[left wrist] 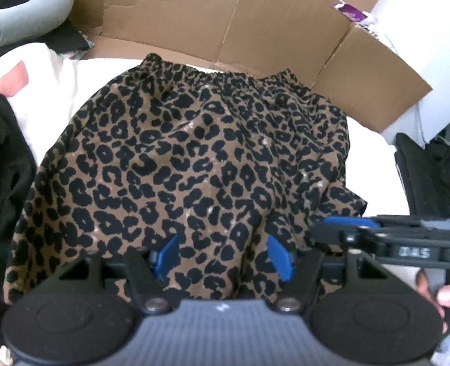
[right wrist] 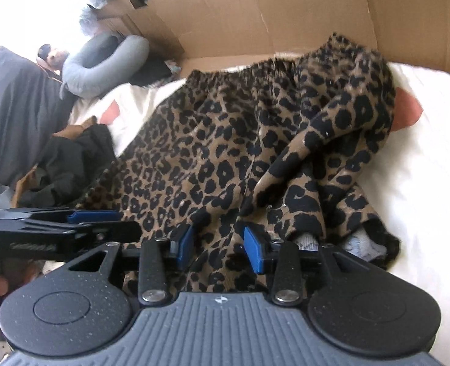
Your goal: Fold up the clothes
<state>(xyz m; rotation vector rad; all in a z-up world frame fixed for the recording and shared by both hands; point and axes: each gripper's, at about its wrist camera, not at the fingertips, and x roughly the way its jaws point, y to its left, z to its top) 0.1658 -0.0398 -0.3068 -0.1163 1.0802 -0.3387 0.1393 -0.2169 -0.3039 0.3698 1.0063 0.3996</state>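
Observation:
A brown and black leopard-print garment (left wrist: 200, 158) with a gathered elastic waistband lies spread on a white bed (left wrist: 54, 97), waistband at the far side. It also shows in the right wrist view (right wrist: 225, 152), with its right part bunched into a raised fold. My left gripper (left wrist: 223, 257) is open over the garment's near edge, blue pads (left wrist: 167, 254) apart with fabric between them. My right gripper (right wrist: 218, 248) is open over the near edge too, blue pads (right wrist: 253, 250) apart around fabric. Each gripper shows side-on in the other's view, the right (left wrist: 377, 235) and the left (right wrist: 60, 228).
An opened cardboard box (left wrist: 255, 33) stands behind the garment. A grey curved pillow (left wrist: 20, 15) lies at the back left. Dark clothes (left wrist: 2, 183) lie on the left, a black item (left wrist: 429, 174) on the right. A pink patch (right wrist: 407, 109) marks the bedding.

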